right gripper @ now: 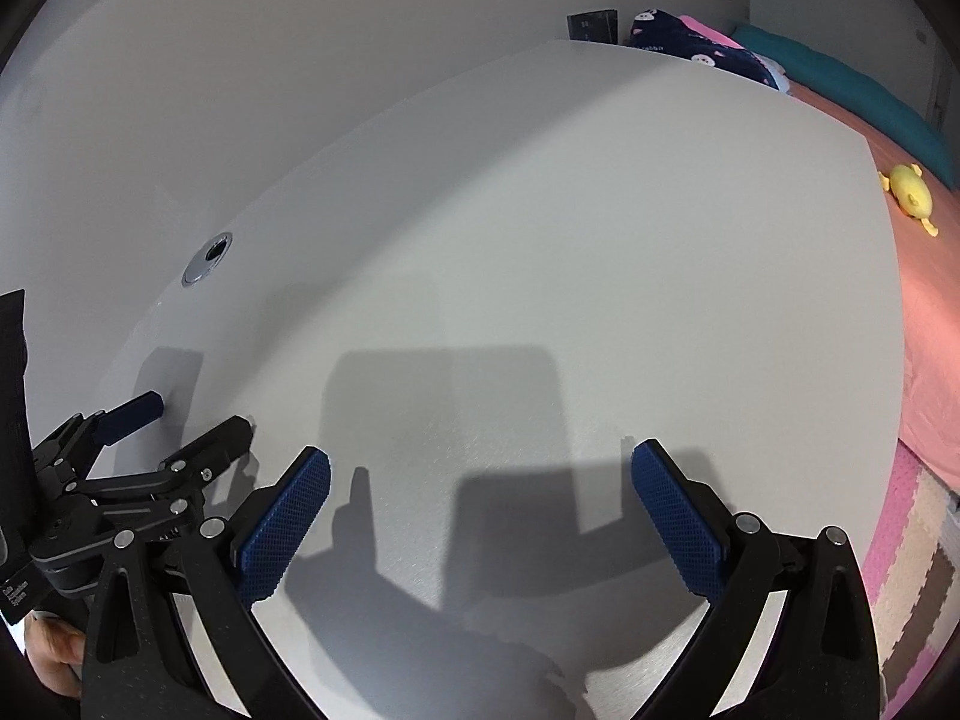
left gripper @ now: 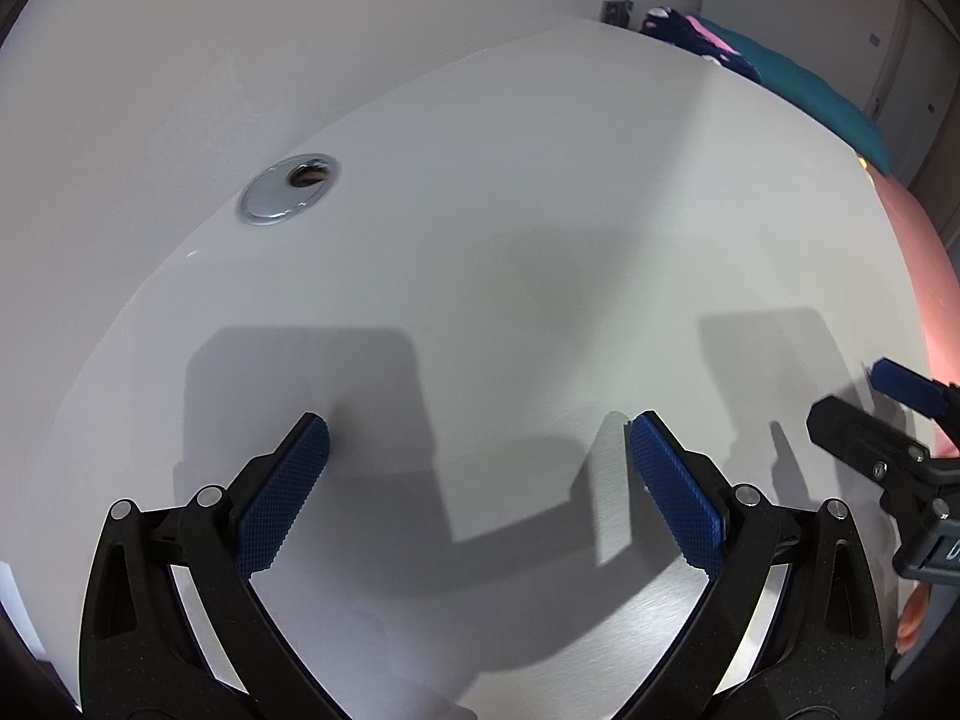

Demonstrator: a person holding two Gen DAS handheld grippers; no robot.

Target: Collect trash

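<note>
A: Position check. Left gripper point(left gripper: 479, 438) hovers low over the white desk point(left gripper: 540, 228), jaws spread wide, nothing between the blue pads point(left gripper: 282, 498). Shadow falls straight below it.

B: Same on my side. Right gripper point(right gripper: 480, 474) is spread wide too, empty, just above the desk point(right gripper: 600, 240). The left gripper point(right gripper: 198, 420) shows at the left edge of the right wrist view, also apart, so the two sit side by side, both pointing toward the wall.

A: Any trash?

B: None in either view. Desk surface is bare except the silver cable grommet point(left gripper: 288, 186) near the back edge. Wherever the trash is, it lies outside both views; no bin visible either.

A: So why the wide jaws, held low?

B: My reading: a ready posture. Spread jaws cost nothing and are set for a first grab. Held level and parallel, neither tool blocks the other.

A: Beyond the desk?

B: A bed with a pink sheet point(right gripper: 924, 324), a teal pillow point(right gripper: 840, 84), dark patterned fabric point(right gripper: 690, 42), a yellow plush toy point(right gripper: 909, 189). Foam floor mat point(right gripper: 906, 552) at lower right. None of it reads as trash.

A: Stage?

B: Judged as the very start or a search pause. Next step likely needs a turn of the wrists to find something to collect.
</note>
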